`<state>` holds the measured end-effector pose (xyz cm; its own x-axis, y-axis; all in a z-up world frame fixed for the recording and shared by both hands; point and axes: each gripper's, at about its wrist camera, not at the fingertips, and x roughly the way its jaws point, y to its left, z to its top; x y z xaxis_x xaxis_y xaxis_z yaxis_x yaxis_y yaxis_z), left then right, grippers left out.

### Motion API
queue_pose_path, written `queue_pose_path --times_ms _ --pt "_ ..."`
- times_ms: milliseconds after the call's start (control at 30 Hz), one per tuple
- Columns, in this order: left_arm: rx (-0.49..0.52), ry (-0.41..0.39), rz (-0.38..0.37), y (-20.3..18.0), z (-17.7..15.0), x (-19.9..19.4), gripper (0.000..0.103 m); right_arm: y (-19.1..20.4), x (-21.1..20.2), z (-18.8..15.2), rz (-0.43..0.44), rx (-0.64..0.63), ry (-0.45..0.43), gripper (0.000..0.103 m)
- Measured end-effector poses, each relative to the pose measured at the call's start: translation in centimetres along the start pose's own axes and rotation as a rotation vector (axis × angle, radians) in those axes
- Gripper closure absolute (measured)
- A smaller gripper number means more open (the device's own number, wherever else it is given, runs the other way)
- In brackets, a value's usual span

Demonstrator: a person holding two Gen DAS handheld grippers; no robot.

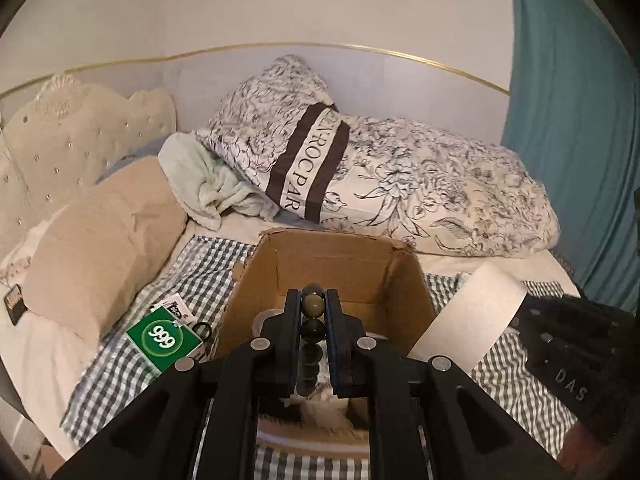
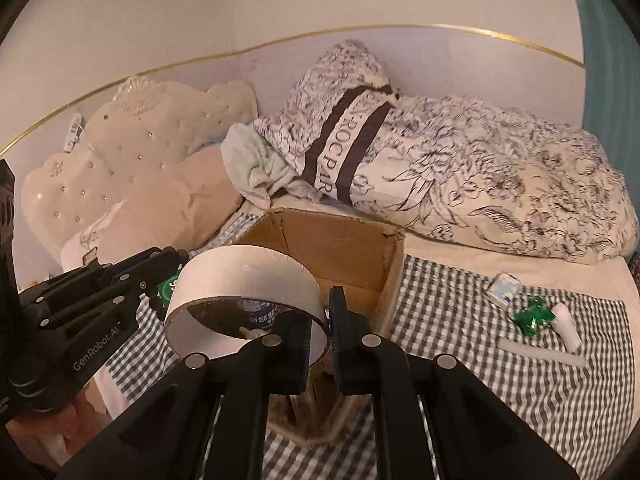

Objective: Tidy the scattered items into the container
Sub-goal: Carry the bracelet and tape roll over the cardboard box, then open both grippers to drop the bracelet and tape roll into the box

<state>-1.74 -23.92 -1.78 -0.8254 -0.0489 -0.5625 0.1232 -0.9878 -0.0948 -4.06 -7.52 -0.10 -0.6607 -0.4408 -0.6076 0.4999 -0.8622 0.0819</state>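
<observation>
Left wrist view: a bed spread with a grey checked cloth fills the room's corner, with a white wall, a teal curtain at right and a floral duvet heaped behind. An open cardboard box sits on the cloth. The left gripper pinches a string of dark beads above the box's opening. A green packet lies just left of the box. The box's floor is mostly hidden by the gripper.

Right wrist view: the right gripper clamps the wall of a wide white tape roll at the box's near left corner. Small items, hard to identify, lie scattered on open cloth at right. The left gripper shows at the left edge, its tips hidden behind the roll.
</observation>
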Motion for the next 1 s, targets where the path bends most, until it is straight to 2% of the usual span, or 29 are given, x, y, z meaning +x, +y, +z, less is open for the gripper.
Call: queue_pose_path --times_ms 233,367,467,667,933,1000 --pt "0.011 0.032 -0.031 0.8 1.0 4.5 0.092 -0.5 6.0 1.3 -0.012 -0.008 0.094 0.094" --pt "-0.015 0.093 -0.043 1.0 0.6 7.4 0.092 -0.4 9.0 1.4 -0.042 -0.038 0.145 0.095" --pt "0.004 0.147 -0.023 0.8 -0.3 9.5 0.092 -0.3 10.9 0.9 -0.058 -0.054 0.191 0.095" --pt "-0.022 0.208 -0.015 1.3 -1.6 11.6 0.092 -0.6 13.1 -0.2 -0.074 -0.06 0.264 0.095" --pt "-0.017 0.222 -0.008 1.4 -1.9 11.7 0.092 -0.4 13.3 -0.6 -0.077 -0.066 0.271 0.094" --pt "-0.01 0.216 -0.007 1.4 -1.5 11.4 0.088 -0.2 13.0 -0.4 -0.069 -0.071 0.264 0.092"
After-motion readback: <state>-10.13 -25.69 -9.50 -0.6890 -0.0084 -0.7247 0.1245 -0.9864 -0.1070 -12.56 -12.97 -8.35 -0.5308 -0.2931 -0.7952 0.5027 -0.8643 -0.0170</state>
